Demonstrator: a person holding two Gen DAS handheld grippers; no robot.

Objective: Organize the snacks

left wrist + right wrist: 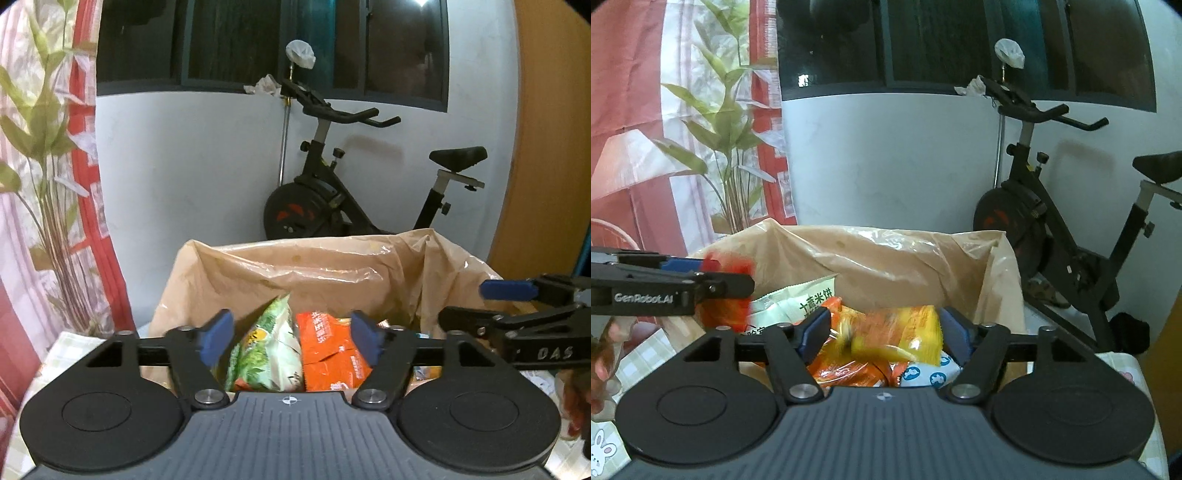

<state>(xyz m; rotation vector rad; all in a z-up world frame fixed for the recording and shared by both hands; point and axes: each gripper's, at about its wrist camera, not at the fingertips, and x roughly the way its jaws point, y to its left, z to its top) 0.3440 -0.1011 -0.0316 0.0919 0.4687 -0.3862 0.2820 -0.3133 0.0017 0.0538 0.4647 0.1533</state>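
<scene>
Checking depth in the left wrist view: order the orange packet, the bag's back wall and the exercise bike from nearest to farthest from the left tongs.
1. Orange packet, between the left tongs, inside the bag.
2. Bag's back wall, just behind the snacks.
3. Exercise bike, against the wall, right of centre.

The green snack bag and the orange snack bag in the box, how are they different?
In the left wrist view, the green snack bag has leafy green and white pictures; the orange snack bag is plain orange with white writing. The green one pokes up higher; the orange one sits lower. The green is on the left, the orange on the right. Both stand side by side in the plastic-lined box.
</scene>
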